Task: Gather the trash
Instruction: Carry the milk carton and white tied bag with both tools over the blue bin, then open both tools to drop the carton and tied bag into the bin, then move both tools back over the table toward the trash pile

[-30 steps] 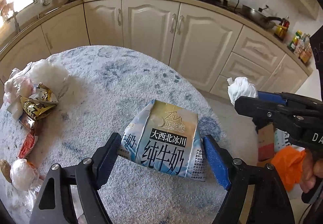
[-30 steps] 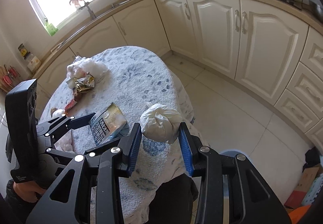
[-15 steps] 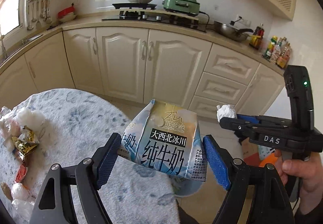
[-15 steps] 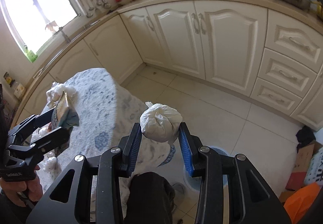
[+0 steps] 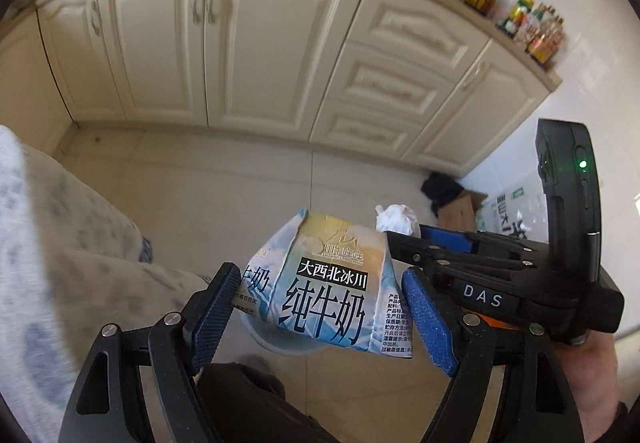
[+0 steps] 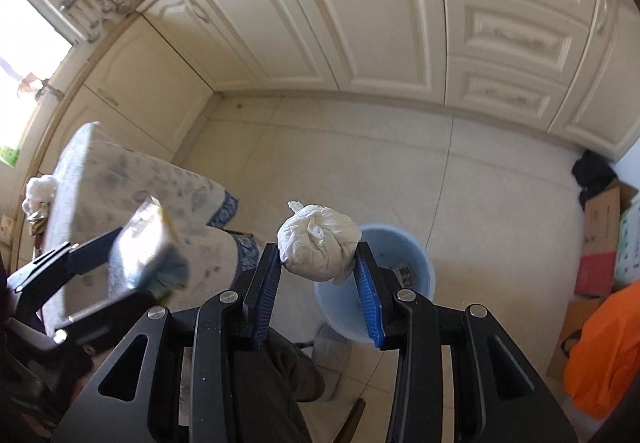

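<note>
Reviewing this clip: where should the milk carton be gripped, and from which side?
Across its two narrow side panels, coming from its base end, as the left tongs hold it now. The milk carton is crumpled flat, so the pads bear on its folded side edges with the printed face clear.

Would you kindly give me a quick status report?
Left gripper shut on milk carton. Right gripper shut on wadded tissue, above blue bin. Nothing blocking.

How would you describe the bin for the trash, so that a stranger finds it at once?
Start from the cream kitchen cabinets and look down to the tiled floor before them. There, beside the draped table, stands a round, open bucket. Its light blue colour sets it apart from the brown cardboard boxes and orange bag nearby.
</note>
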### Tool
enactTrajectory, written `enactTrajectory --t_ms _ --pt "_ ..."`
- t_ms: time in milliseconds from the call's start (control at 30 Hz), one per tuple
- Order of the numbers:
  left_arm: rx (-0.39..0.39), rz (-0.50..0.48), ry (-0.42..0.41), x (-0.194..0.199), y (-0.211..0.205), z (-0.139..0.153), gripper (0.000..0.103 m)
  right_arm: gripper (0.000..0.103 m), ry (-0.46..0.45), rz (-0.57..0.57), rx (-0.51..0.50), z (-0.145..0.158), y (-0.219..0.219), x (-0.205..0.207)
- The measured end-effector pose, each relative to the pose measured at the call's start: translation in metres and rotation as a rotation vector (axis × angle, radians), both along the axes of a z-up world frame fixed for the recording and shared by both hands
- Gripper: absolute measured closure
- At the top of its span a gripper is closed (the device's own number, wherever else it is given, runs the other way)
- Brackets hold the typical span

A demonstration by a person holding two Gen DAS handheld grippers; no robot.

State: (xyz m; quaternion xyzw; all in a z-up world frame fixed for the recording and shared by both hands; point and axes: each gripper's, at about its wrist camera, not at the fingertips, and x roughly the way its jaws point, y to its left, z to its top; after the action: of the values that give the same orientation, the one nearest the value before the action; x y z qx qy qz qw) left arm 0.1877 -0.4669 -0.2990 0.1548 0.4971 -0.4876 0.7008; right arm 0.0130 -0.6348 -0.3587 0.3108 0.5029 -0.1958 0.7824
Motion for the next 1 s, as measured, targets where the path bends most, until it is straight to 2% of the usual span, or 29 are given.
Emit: enactTrajectory --t_ms 67,167,233,367,433,533,700,1000 --pt "0.045 -0.014 0.036 0.007 -0.014 -0.019 0.027 0.063 0.023 -0.013 0.038 -0.02 -0.009 -0.001" --pt "0.129 -0.015 0.033 0.016 -0.034 -0.04 0.024 0.06 0.059 -0.045 0.069 -0.044 -0.02 -0.004" --pt "0.17 -0.007 0.021 0.021 -0.04 -0.044 0.021 0.045 0.065 -0.072 0.093 -0.053 -0.024 -0.011" --pt "0.169 0.021 -0.038 0.025 -0.038 -0.032 0.008 0.006 0.064 -0.117 0.09 -0.058 -0.03 -0.024" --pt "0.164 0.036 -0.085 0.02 -0.029 -0.021 0.005 0.001 0.061 -0.138 0.1 -0.058 -0.031 -0.031" --pt "0.15 0.062 -0.146 0.016 -0.02 0.001 0.001 0.0 0.065 -0.16 0.099 -0.055 -0.033 -0.033" --pt "0.088 0.105 -0.251 0.004 0.012 0.046 0.001 0.0 0.046 -0.168 0.086 -0.036 -0.027 -0.031" --pt "-0.065 0.247 -0.332 -0.034 0.116 0.121 0.001 0.0 -0.075 -0.06 0.008 0.038 0.02 -0.001"
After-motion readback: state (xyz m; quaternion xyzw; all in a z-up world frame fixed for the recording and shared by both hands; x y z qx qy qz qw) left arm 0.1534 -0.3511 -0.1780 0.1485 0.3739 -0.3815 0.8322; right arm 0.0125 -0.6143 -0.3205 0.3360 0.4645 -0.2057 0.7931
